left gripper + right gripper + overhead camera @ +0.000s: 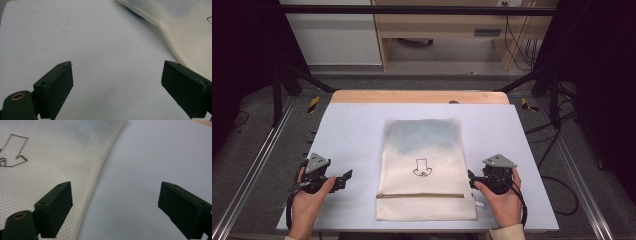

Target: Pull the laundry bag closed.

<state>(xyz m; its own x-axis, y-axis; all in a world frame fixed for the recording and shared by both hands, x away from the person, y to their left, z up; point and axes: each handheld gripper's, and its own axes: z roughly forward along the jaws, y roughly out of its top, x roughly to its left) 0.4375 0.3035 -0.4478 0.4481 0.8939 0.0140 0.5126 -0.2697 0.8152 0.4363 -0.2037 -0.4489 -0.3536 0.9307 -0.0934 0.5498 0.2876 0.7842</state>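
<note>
A cream mesh bag point(426, 170) is laid flat on the pale table point(352, 130), roughly at its middle, with a zipper point(419, 195) run across it near the edge closest to the person and a small black outline drawing point(422, 168) printed above the zipper. In the high view the whole bag is taken in, and a bluish-grey shade is seen through the mesh in its far half; the zipper is seen there too. The left gripper point(343, 180) is held just left of the bag, near the zipper's level, and the right gripper point(472, 177) just right of it, its tips close to the bag's edge. In the left gripper view the weave of the mesh point(185, 32) is made out at close range, lying ahead and to the right of the left gripper point(117, 85), whose jaws are spread wide over bare table with nothing between them. In the right gripper view the bag's side edge is seen running between the released jaws of the right gripper point(115, 205), one jaw being set over the mesh point(62, 155), the other over bare table, and part of the drawing point(13, 151) is caught at upper left.
</note>
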